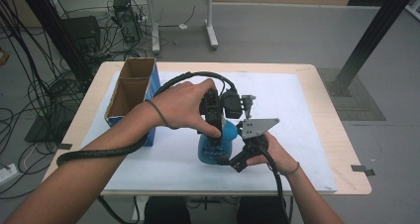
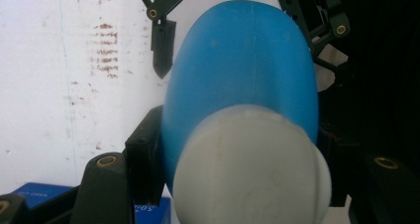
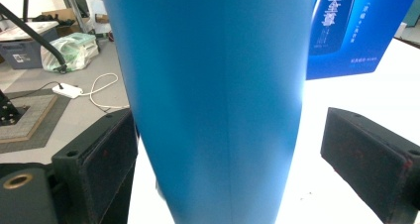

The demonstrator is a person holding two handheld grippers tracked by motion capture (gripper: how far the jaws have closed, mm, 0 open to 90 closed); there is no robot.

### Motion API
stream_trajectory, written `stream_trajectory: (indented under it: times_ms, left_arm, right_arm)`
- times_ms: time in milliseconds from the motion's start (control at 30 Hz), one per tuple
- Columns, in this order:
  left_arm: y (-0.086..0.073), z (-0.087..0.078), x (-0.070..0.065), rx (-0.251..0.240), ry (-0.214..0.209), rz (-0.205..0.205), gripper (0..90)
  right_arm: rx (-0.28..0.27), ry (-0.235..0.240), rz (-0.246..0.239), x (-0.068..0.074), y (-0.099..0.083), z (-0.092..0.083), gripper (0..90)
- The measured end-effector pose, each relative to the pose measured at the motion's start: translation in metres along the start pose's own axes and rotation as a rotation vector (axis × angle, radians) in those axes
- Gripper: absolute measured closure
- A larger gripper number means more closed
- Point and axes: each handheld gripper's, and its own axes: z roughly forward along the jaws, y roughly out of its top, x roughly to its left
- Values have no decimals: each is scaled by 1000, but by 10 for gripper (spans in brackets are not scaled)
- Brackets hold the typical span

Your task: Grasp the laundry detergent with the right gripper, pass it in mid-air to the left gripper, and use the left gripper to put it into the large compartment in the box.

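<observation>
White cap (image 2: 250, 167) and blue bottle (image 2: 242, 60) sit clamped in the left gripper (image 1: 214, 121) fingers at centre frame. Right gripper (image 1: 246, 152) fingers stand open around the bottle, apart from it.

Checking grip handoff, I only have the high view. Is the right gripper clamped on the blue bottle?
Observer: No. In the right gripper view the right gripper has a clear gap between each pad and the blue bottle.
Operator: And the left?
Observer: The left gripper is shut on the bottle's upper part, just below its white cap.
Operator: Anything behind the bottle?
Observer: A blue printed box stands on the table beyond it.
</observation>
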Motion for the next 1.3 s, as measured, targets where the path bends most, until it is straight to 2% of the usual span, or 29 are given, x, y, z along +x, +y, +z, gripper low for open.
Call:
stream_trajectory:
  times_ms: [267, 800, 1000, 1300]
  left_arm:
    - [-1, -7, 2, -9, -1, -7, 373]
    - [5, -29, 2, -2, 4, -17, 373]
    - [6, -44, 3, -8, 14, -55, 373]
    - [3, -66, 8, -14, 40, -165, 373]
  right_arm:
    - [8, -15, 24, 2, -7, -2, 79]
    - [14, -37, 31, 4, -12, -1, 88]
    - [14, -39, 34, 4, -14, 0, 91]
    - [21, -43, 35, 5, -14, 2, 94]
